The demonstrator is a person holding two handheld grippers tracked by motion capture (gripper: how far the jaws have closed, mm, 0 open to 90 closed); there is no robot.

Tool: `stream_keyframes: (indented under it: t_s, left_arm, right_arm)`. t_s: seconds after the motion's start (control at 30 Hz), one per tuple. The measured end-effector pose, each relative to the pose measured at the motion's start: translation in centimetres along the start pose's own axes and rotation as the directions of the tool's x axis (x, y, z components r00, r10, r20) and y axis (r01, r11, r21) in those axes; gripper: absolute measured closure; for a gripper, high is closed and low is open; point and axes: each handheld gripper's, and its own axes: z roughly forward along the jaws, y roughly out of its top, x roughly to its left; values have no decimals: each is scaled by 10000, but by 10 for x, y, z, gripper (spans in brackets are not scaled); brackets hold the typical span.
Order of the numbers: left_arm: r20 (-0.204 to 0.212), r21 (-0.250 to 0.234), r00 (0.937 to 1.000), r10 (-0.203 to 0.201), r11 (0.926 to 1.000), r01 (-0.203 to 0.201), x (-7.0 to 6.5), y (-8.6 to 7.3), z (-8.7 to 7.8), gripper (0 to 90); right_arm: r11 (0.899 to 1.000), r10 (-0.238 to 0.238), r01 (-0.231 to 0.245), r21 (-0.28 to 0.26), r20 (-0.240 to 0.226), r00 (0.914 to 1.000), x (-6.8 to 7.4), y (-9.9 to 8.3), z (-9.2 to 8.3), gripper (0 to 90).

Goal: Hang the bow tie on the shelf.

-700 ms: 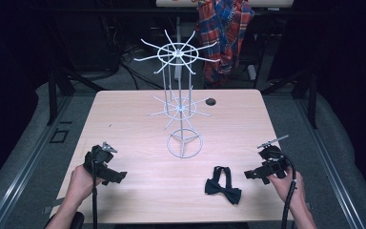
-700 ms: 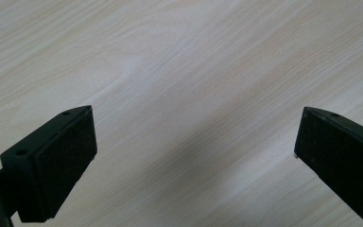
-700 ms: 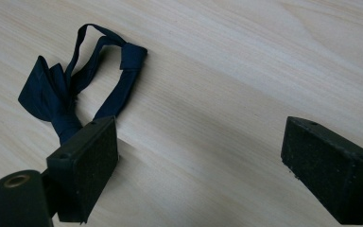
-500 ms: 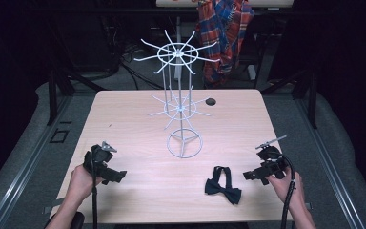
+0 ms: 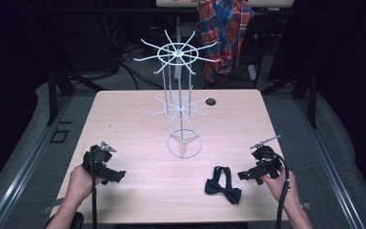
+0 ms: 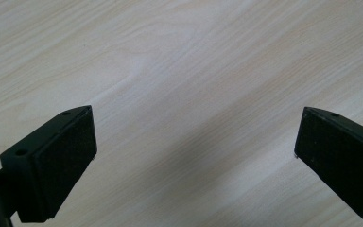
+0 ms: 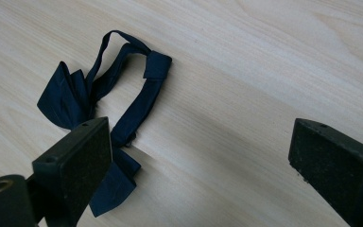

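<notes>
Dark navy bow tie [image 5: 223, 185] lies flat on the pale wood table [image 5: 124, 114], near the front edge, right of centre, just in front and to the right of the white wire rack [image 5: 182, 102]. Right gripper [image 5: 244, 175] sits just beside the tie on its right, close above the table, jaws pointing toward it. Right gripper view: jaws spread wide, nothing clamped; the bow tie [image 7: 101, 104] is ahead and to the left, its strap looping up, one wing partly hidden behind the left jaw. Can't tell whether that jaw touches the fabric. Bare wood fills the gap between the jaws. Left gripper [image 5: 116, 175] is at the front left of the table, well apart from the tie, held in the person's left hand [image 5: 78, 183]. Left gripper view: jaws wide apart too, just bare table [image 6: 194, 71] between them. Rack stands upright mid-table on a ring base with two tiers of spokes, all of them bare. Small dark round hole [image 5: 211, 101] in the tabletop behind the rack, to its right. Plaid shirt [image 5: 224, 33] hangs beyond the far edge of the table.
</notes>
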Motion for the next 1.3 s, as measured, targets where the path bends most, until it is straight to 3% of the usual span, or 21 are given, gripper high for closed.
stream_keyframes:
  t_s: [0.07, 0.1, 0.63, 0.67, 0.73, 0.8, 0.83, 0.93, 1.2, 1.27, 1.3]
  left_arm:
    - [-24, -16, 10000, 15, 10000, -15, 0, 0, -1, 0]
    - [-22, -25, 10000, 20, 10000, -20, 0, -1, -1, 0]
    - [83, 76, 9999, 82, 9999, -82, 0, 0, 1, 0]
    - [58, 63, 10000, 80, 9999, -80, -1, 0, 1, 0]
    - [40, 47, 10000, 72, 10000, -72, -1, 0, 1, 0]
    - [37, 51, 10000, 67, 10000, -67, -1, 0, 1, 0]
    - [25, 45, 10000, 63, 10000, -63, -1, 0, 1, 0]
    - [88, 78, 9999, 54, 10000, -55, 0, 0, 1, 0]
    - [119, 132, 9999, 31, 9999, -32, -1, 1, 2, 0]
    - [111, 149, 9999, 47, 9999, -49, -1, 2, 3, 0]
    - [114, 150, 9999, 52, 9999, -54, 0, 2, 3, 0]
  right_arm:
    - [9998, 148, -148, -165, 12, 9999, 2, 0, 2, 63]
    - [10000, -52, 52, -2, -19, 10000, 0, 1, 2, 63]
    - [9998, -58, 59, 165, -32, 10000, 3, 3, 10, 75]
    - [9989, -292, 282, 383, 252, 9993, 2, 4, 8, 80]
    - [10000, -52, 53, 46, -264, 9996, 4, 4, 12, 93]
    - [10000, 19, -19, -70, 40, 10000, 6, 4, 12, 118]
    - [9995, -243, 239, 223, 185, 9995, 5, 6, 10, 133]
    - [10000, -89, 90, 17, -78, 9999, 7, 6, 14, 141]
    - [10000, -63, 62, 7, 105, 9999, 12, 9, 14, 146]
    - [9994, -298, 298, 161, 28, 9996, 17, 11, 13, 150]
    - [9986, -461, 454, 277, 234, 9987, 20, 13, 14, 153]
